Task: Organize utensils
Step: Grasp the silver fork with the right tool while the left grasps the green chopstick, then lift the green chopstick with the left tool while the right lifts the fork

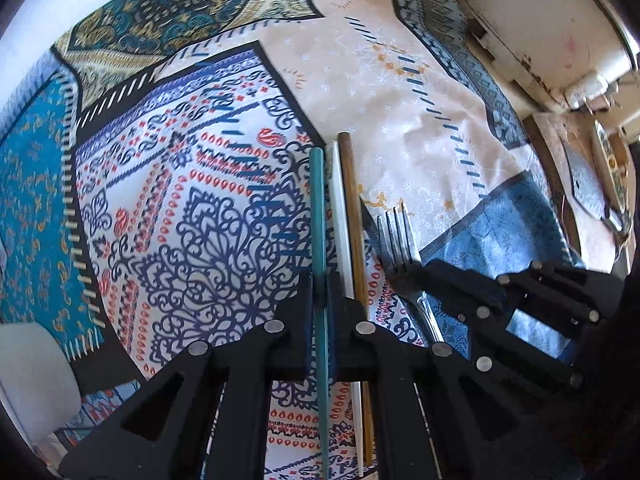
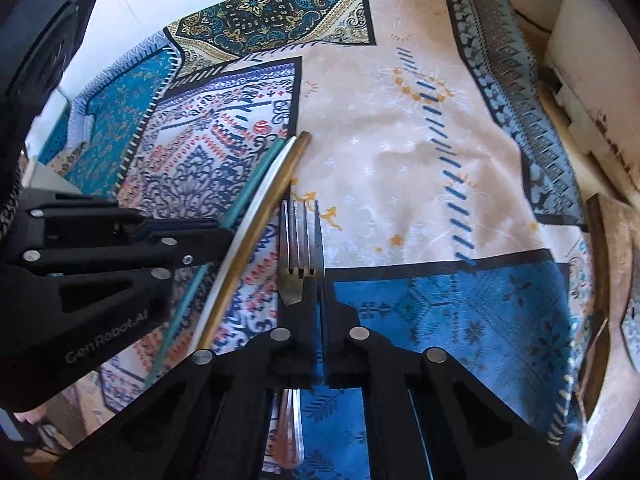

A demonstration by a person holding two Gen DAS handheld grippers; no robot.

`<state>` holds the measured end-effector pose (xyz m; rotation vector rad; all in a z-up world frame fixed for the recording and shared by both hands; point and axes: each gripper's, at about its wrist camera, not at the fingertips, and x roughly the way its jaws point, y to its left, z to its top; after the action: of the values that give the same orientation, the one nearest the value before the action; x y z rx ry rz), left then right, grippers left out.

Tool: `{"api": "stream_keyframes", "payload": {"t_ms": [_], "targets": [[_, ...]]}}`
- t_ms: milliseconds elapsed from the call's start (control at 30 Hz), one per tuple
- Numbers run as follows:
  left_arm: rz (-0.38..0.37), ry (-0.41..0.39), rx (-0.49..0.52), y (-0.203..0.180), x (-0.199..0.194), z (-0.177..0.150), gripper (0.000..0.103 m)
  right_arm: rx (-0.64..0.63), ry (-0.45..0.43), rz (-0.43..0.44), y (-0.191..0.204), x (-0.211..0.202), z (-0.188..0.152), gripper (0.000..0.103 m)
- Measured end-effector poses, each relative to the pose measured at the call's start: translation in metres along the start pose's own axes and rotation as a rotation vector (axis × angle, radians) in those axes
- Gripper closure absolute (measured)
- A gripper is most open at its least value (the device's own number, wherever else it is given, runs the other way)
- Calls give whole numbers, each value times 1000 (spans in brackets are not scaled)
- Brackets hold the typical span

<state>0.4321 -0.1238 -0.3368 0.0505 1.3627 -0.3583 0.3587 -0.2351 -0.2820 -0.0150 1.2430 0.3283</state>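
Observation:
My left gripper [image 1: 320,280] is shut on a teal stick [image 1: 319,208], which runs straight between its pads and points away over the patterned tablecloth [image 1: 400,100]. Close on its right lie a white stick [image 1: 338,200] and a brown stick [image 1: 352,200], side by side. A metal fork [image 1: 396,236] lies right of them, tines pointing away. My right gripper [image 2: 322,284] is shut just above the fork [image 2: 300,240]. The fork's neck passes under its left finger, left of the seam, not between the pads. The left gripper [image 2: 222,232] shows at the left of the right wrist view.
A white rounded object [image 1: 32,376] sits at the near left. A worn white box or appliance [image 1: 540,20] stands beyond the cloth's right edge, with a flat grey blade-like item [image 1: 588,188] near it. A pale wall borders the cloth at the back left.

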Motion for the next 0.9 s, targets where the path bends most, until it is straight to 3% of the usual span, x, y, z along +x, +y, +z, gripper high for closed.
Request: {"api": "stream_keyframes", "payload": {"t_ms": [233, 267, 367, 400, 600, 733, 833, 900], "targets": [[31, -113, -31, 16, -41, -22, 98, -2, -22, 22, 8, -11, 2, 102], [39, -137, -32, 14, -49, -26, 98, 5, -18, 17, 6, -10, 3, 98], [65, -210, -41, 24, -66, -33, 98, 21, -15, 3, 3, -7, 7, 67], [74, -233, -49, 25, -72, -37, 98, 23, -26, -14, 2, -8, 7, 66], [92, -336, -112, 50, -109, -68, 98, 0, 7, -91, 11, 15, 21, 67], [106, -389, -151, 60, -134, -83, 98, -28, -25, -145, 27, 25, 27, 67], [105, -419, -197, 70, -148, -91, 98, -11, -59, -154, 33, 29, 31, 80], [117, -440, -217, 75, -154, -95, 98, 15, -60, -151, 33, 30, 34, 82]]}}
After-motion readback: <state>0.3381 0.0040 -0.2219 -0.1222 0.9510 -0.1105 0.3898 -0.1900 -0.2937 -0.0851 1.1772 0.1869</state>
